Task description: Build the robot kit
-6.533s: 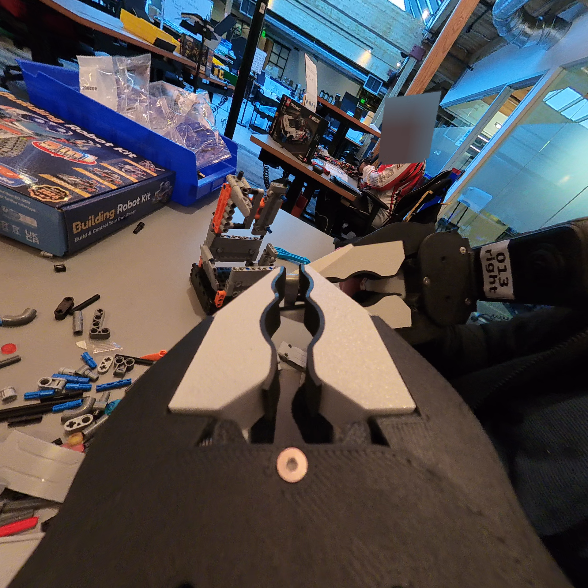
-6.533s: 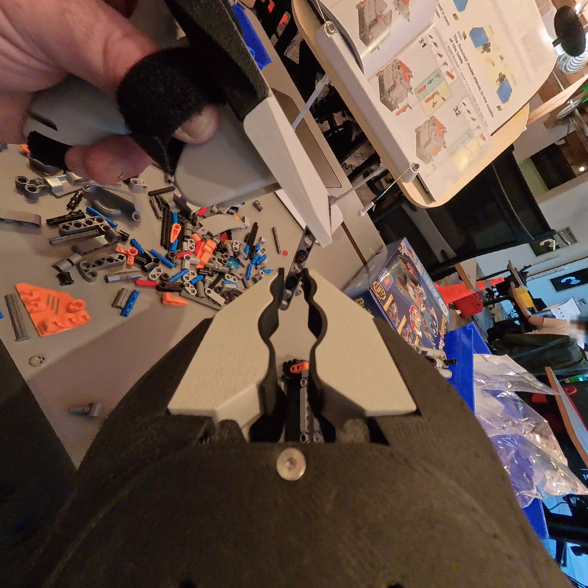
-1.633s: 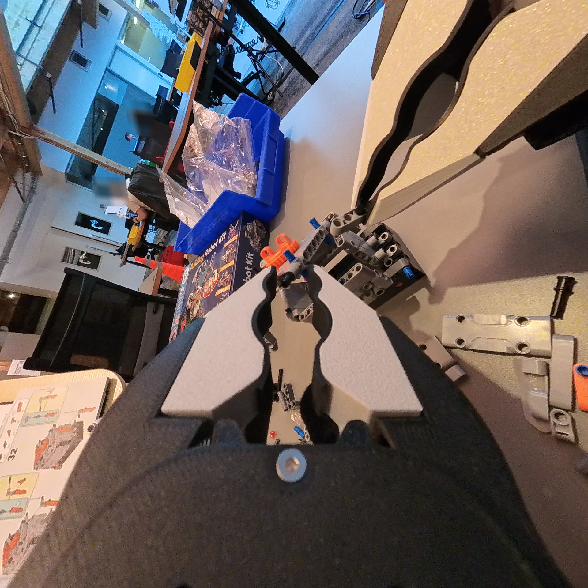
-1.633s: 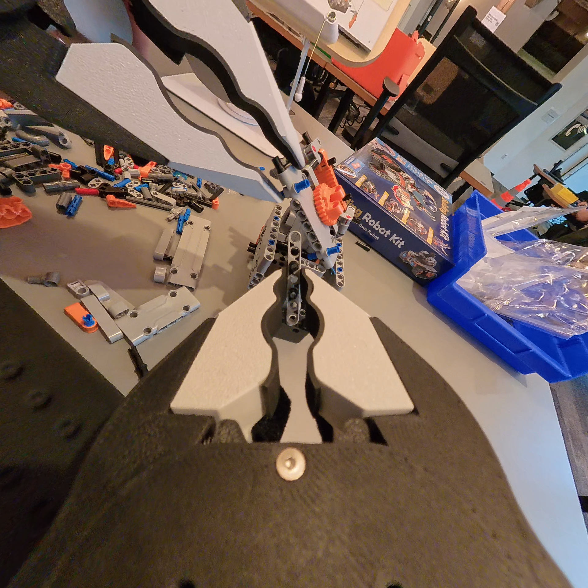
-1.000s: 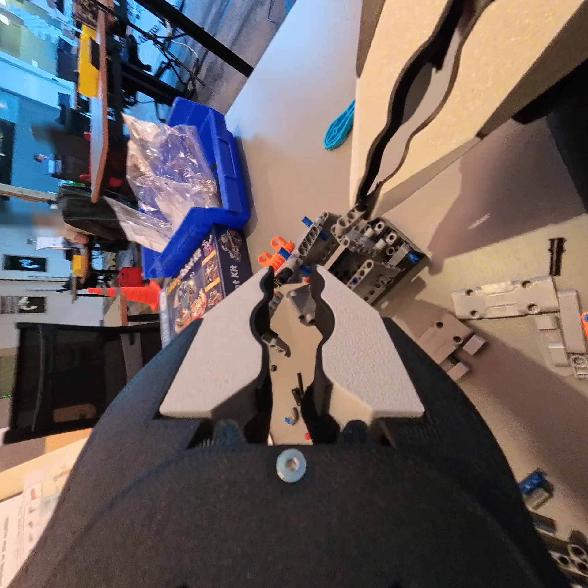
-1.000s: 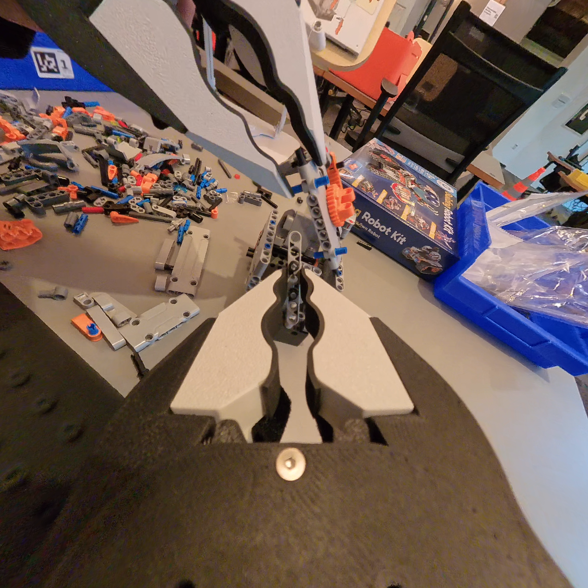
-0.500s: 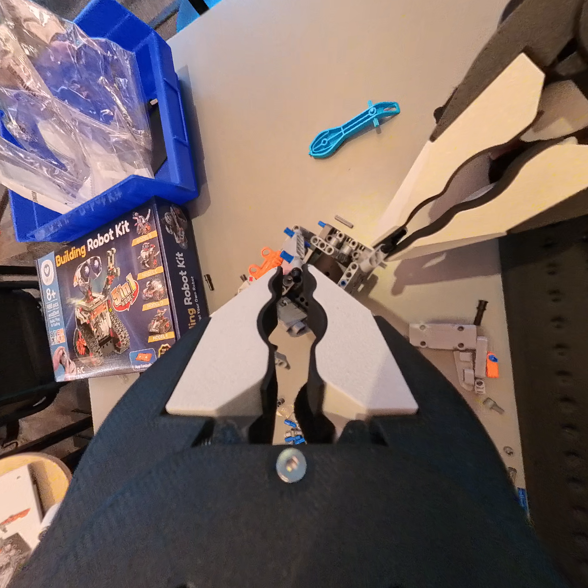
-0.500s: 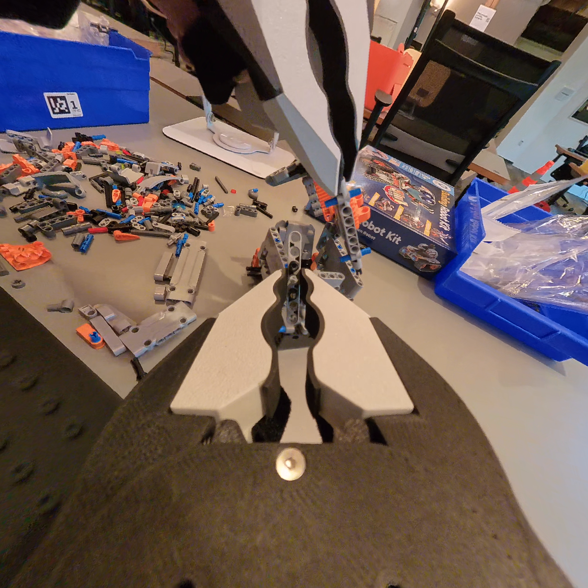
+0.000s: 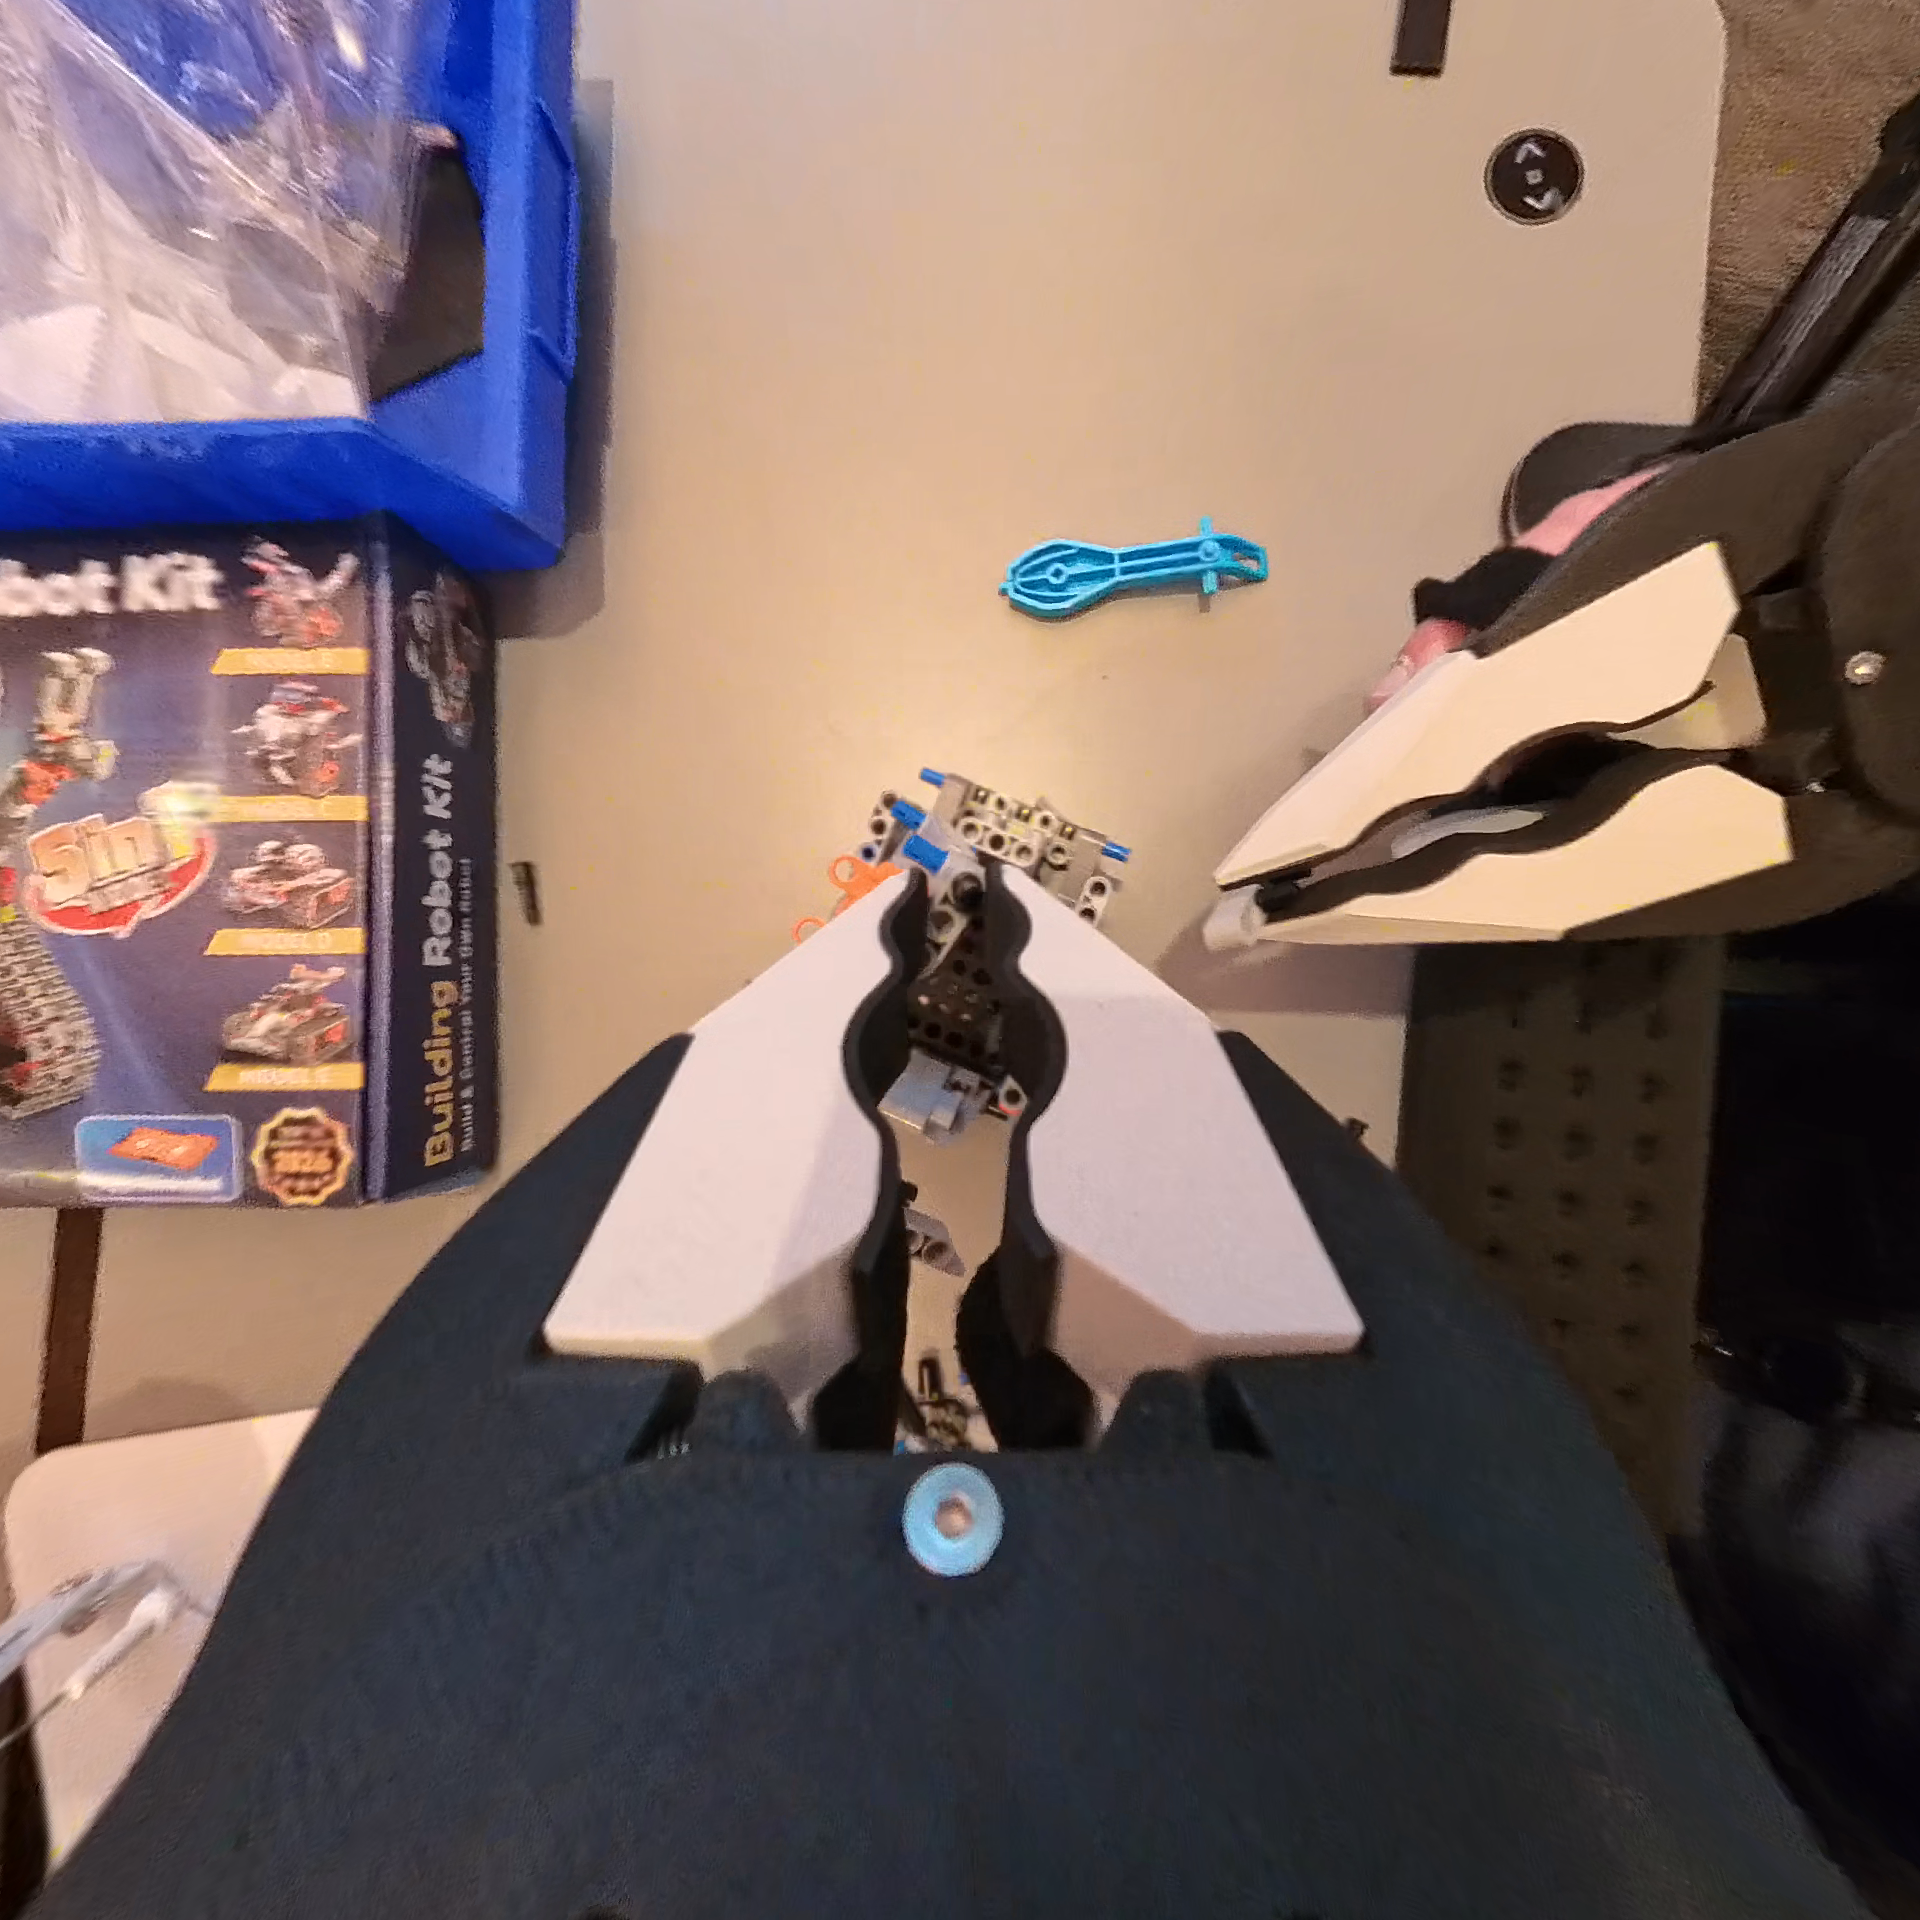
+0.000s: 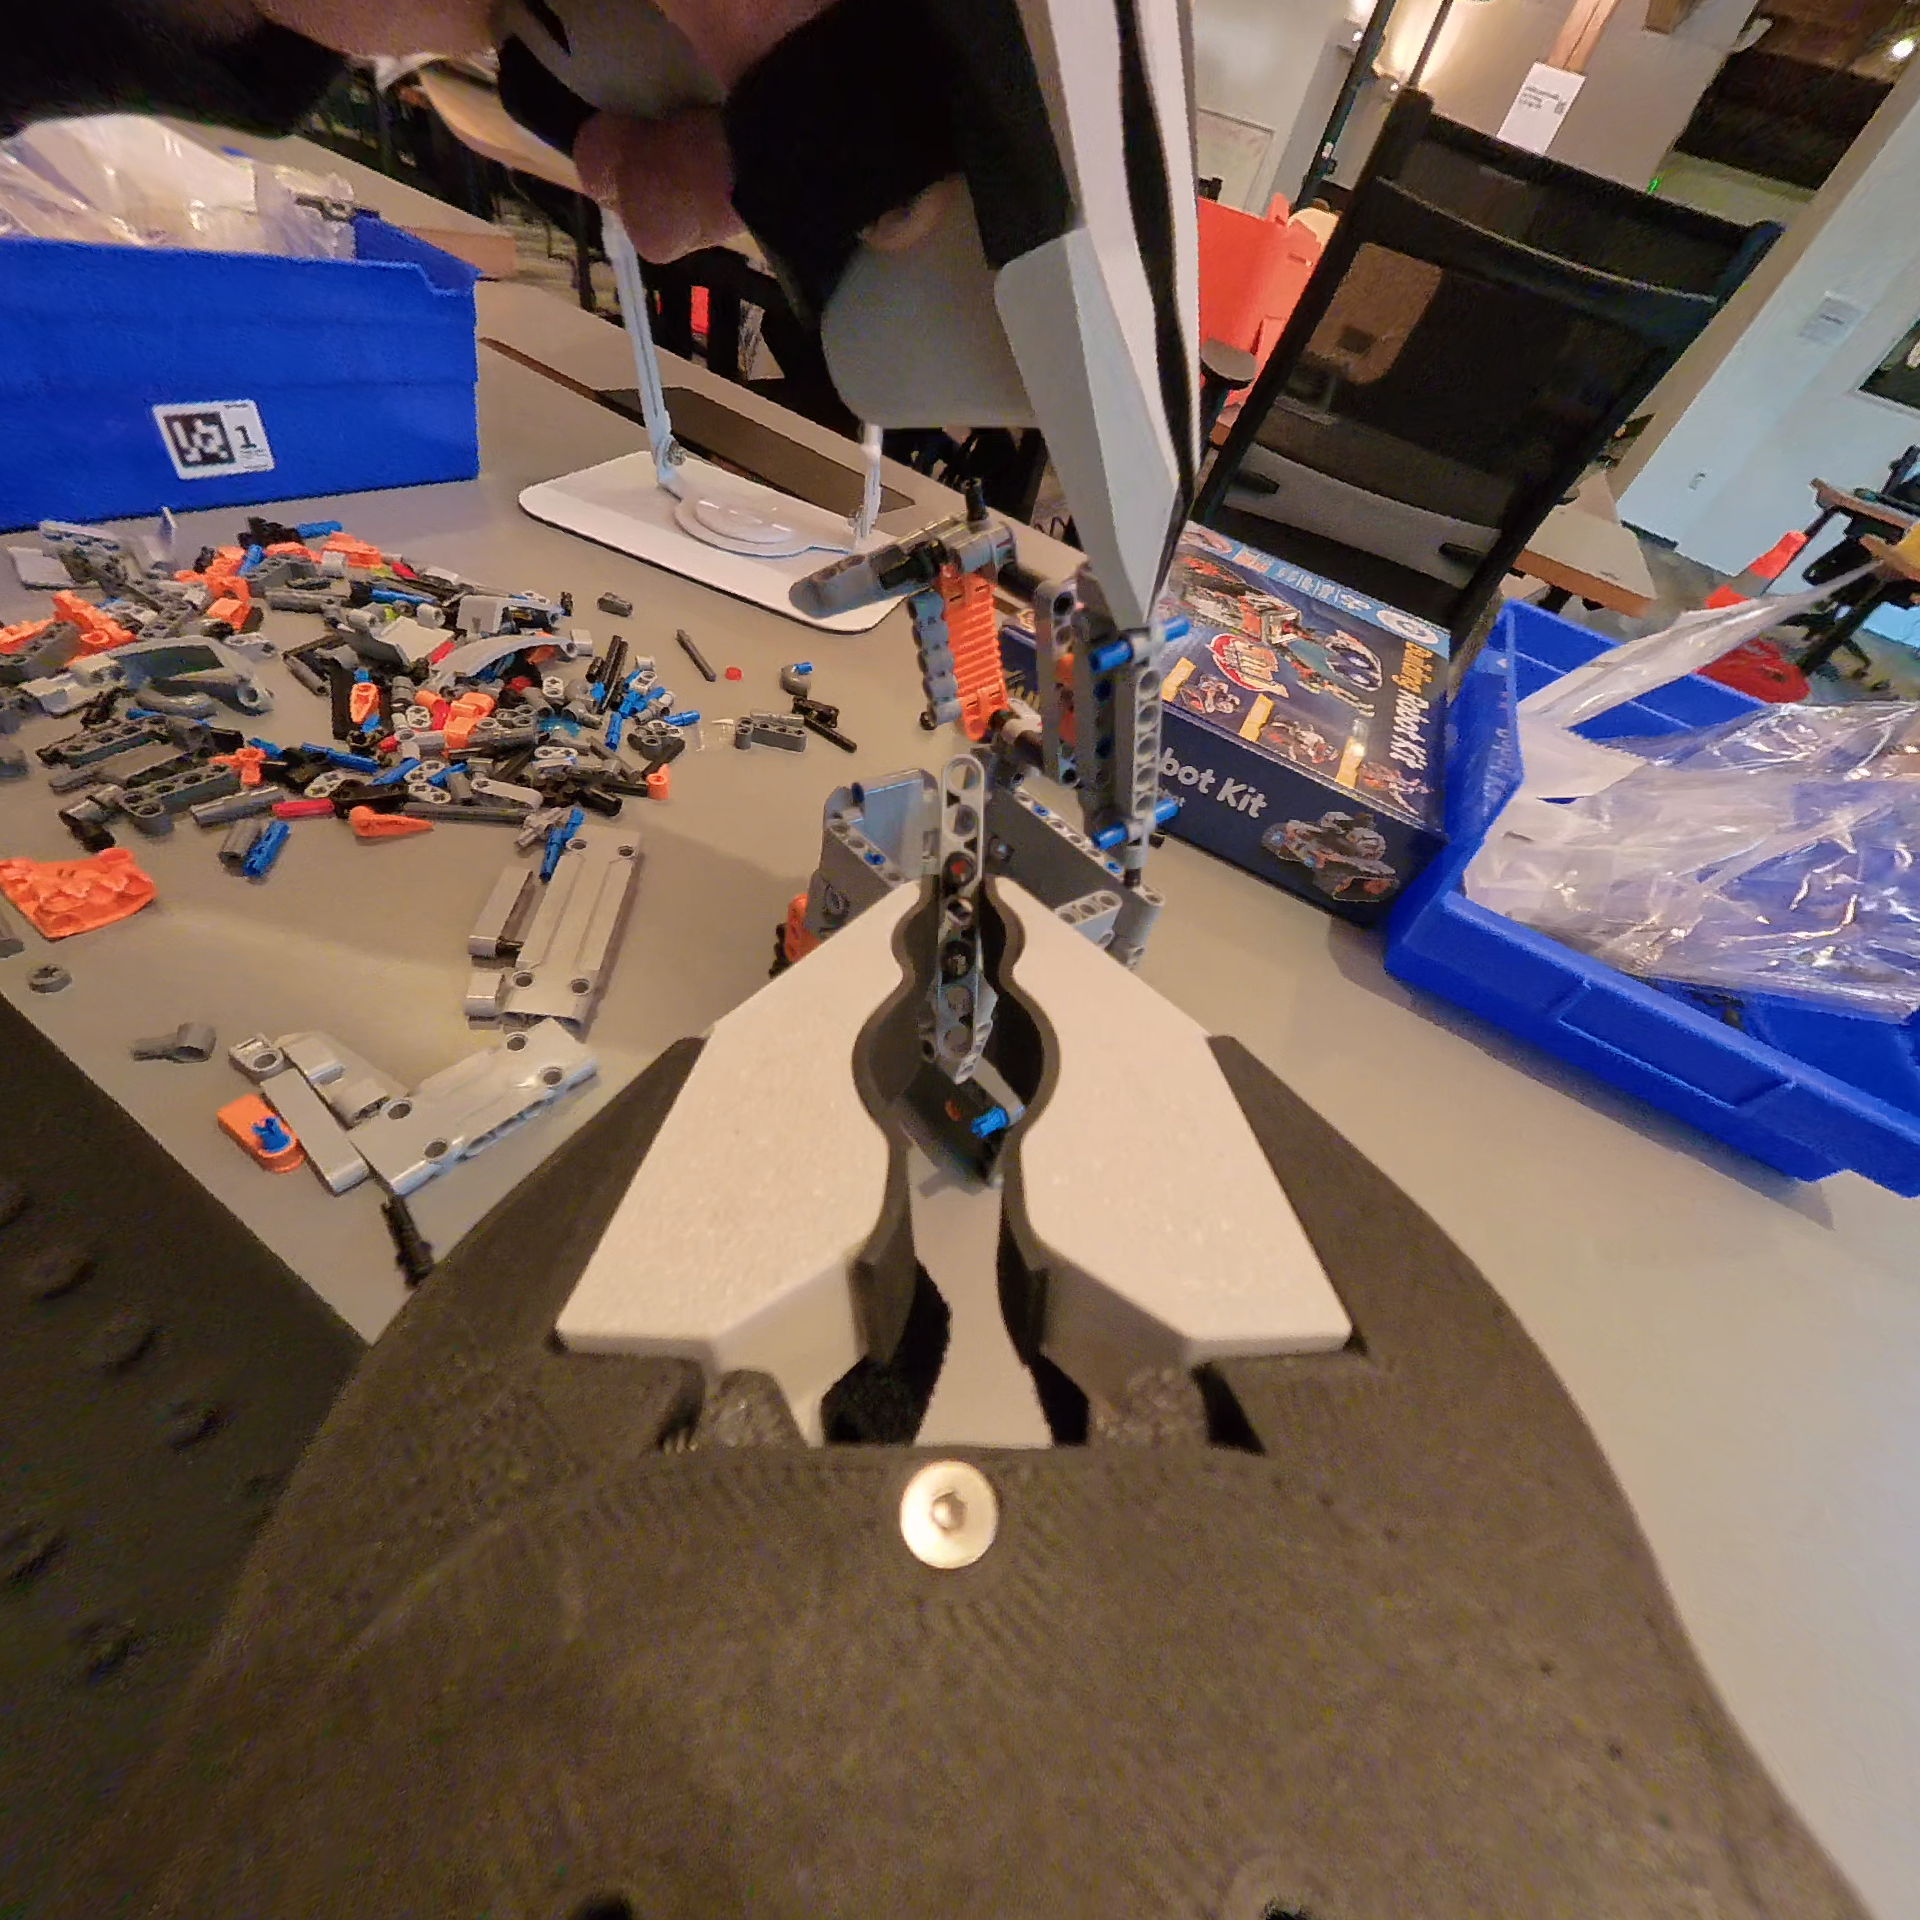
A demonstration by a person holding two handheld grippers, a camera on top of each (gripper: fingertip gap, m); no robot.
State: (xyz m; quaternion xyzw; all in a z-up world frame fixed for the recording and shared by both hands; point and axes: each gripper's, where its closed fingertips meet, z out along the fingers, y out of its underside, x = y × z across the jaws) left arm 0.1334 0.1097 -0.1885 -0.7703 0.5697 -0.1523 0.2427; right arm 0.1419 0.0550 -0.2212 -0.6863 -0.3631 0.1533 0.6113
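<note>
I've swung my left gripper (image 9: pixel 951 891) to look straight down, clamped on the model (image 9: pixel 1023 831) at 12 o'clock, and my right gripper (image 9: pixel 1242 906), closed on a grey beam (image 10: pixel 959 821), has drawn off to 3 o'clock.

A matt grey tabletop (image 10: pixel 1351 1195) carries glossy plastic building pieces (image 10: pixel 436 727), a crinkled clear plastic bag (image 10: pixel 1714 862) and a shiny printed cardboard box (image 9: pixel 260 852).

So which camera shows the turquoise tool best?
The left wrist view. There the turquoise tool lies whole and unblocked on the bare table, seen from above, beyond the model. The right wrist view does not show it.
</note>
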